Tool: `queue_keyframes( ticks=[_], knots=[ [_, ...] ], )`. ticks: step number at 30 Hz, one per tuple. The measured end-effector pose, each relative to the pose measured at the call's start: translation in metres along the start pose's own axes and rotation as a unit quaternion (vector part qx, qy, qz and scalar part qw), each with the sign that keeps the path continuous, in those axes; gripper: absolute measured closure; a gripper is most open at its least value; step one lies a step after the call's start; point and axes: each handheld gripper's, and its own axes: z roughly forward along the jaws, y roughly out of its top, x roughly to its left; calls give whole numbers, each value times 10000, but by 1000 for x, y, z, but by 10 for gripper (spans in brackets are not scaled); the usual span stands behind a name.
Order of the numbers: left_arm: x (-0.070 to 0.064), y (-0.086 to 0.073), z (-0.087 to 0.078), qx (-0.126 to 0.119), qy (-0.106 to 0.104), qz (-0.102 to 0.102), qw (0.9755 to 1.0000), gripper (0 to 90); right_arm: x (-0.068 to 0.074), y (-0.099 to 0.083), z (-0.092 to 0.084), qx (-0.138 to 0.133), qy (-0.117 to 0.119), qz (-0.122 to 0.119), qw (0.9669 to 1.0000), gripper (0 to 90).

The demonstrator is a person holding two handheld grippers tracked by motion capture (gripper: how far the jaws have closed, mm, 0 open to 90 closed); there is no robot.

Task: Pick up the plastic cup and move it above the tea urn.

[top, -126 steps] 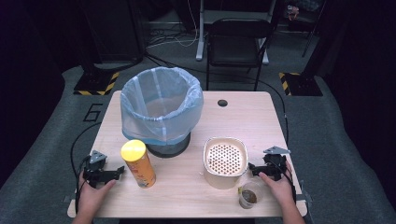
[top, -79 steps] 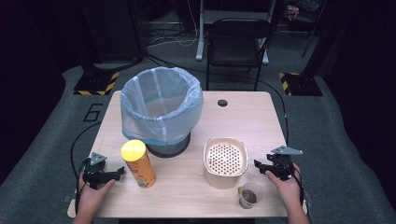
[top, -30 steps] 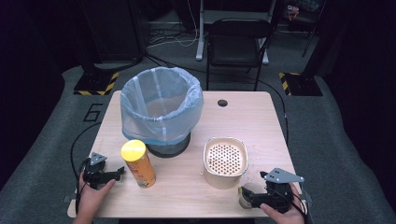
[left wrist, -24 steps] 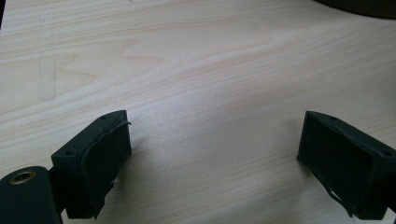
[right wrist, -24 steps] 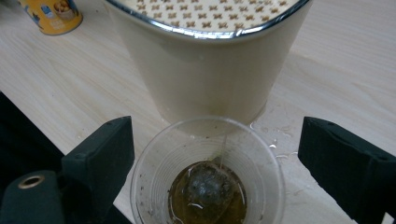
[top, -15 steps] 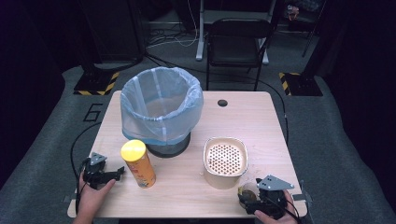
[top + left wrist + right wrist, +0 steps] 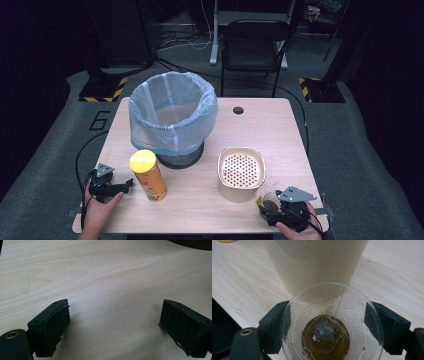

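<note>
We find the right claw (image 7: pixel 327 322) at the near right edge of the desk (image 7: pixel 280 125), its jaws just closing around a clear plastic cup (image 7: pixel 332 325) holding a used tea bag (image 7: pixel 324 332) in brown liquid, just in front of a cream perforated container (image 7: pixel 241 172). We cannot tell whether the pads already press the cup wall. The left claw (image 7: pixel 115 327) rests released at the near left; we judge the grasp step in hand, and next a firm, level lift toward the lined bin (image 7: pixel 172 120).

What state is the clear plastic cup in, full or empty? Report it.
Nearly empty: the clear plastic cup stands upright with a used tea bag in a shallow pool of brown liquid at its bottom.
</note>
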Motion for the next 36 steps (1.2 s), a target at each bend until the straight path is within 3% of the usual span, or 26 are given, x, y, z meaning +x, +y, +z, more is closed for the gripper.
queue_keyframes(
  ticks=[5, 9, 18, 25, 31, 36],
  knots=[
    [-1, 0, 0, -7, -28, -58, 10000, 91, -12, 1, 0, 22, -62, 30, 10000, 214],
    [0, 0, 0, -4, -12, -37, 10000, 91, -29, 0, -1, 28, -208, 57, 9998, 214],
    [-1, 0, 0, -5, -13, -40, 10000, 91, -56, -2, 0, -62, -321, 341, 9989, 200],
    [0, 0, 0, -2, -8, -21, 10000, 91, -56, 1, -2, -168, -315, 461, 9983, 141],
    [0, 0, 0, 1, -6, -14, 10000, 91, -55, 8, -11, -233, -327, 382, 9985, 139],
    [0, 0, 0, -5, -12, -37, 10000, 91, -49, 21, -21, -445, -309, 281, 9981, 142]
  ],
)
